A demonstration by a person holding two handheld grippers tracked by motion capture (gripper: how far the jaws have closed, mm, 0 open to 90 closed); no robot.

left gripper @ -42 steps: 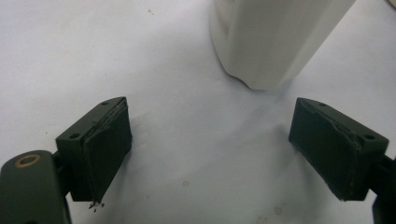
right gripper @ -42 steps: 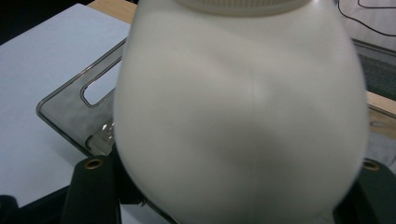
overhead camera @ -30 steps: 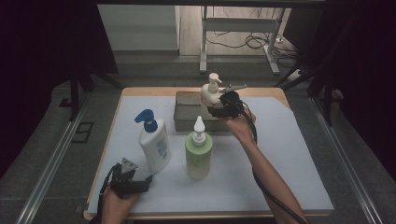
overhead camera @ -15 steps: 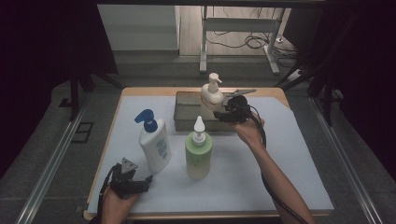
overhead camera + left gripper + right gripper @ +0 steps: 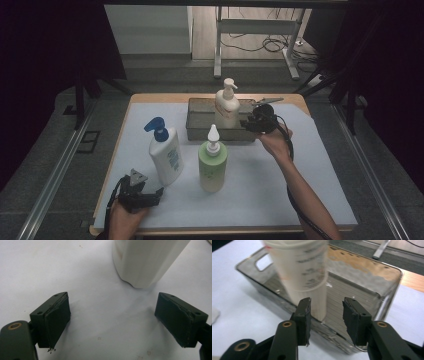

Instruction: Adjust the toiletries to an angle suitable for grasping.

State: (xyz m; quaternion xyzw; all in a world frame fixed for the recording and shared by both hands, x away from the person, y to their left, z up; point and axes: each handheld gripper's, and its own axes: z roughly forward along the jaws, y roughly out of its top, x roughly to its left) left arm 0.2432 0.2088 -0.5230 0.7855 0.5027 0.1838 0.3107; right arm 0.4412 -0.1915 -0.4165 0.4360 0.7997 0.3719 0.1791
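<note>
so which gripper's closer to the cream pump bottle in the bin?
Right. The right gripper sits just outside the grey bin, beside the cream pump bottle, jaws not touching it. The left gripper rests at the near table edge by the white bottle.

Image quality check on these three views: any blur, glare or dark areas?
High view: surroundings dark, white mat evenly lit. Left gripper view: white bottle soft, near jaws sharper. Right gripper view: cream bottle blurred, print unreadable; faint sheen on the grey tray.

A wooden worktop (image 5: 150, 98) carries a white sheet (image 5: 280, 200) over most of its surface. On the sheet stand a blue-pump bottle (image 5: 165, 155), a green bottle (image 5: 212, 165) and, at the back, a grey tray (image 5: 200, 120).
</note>
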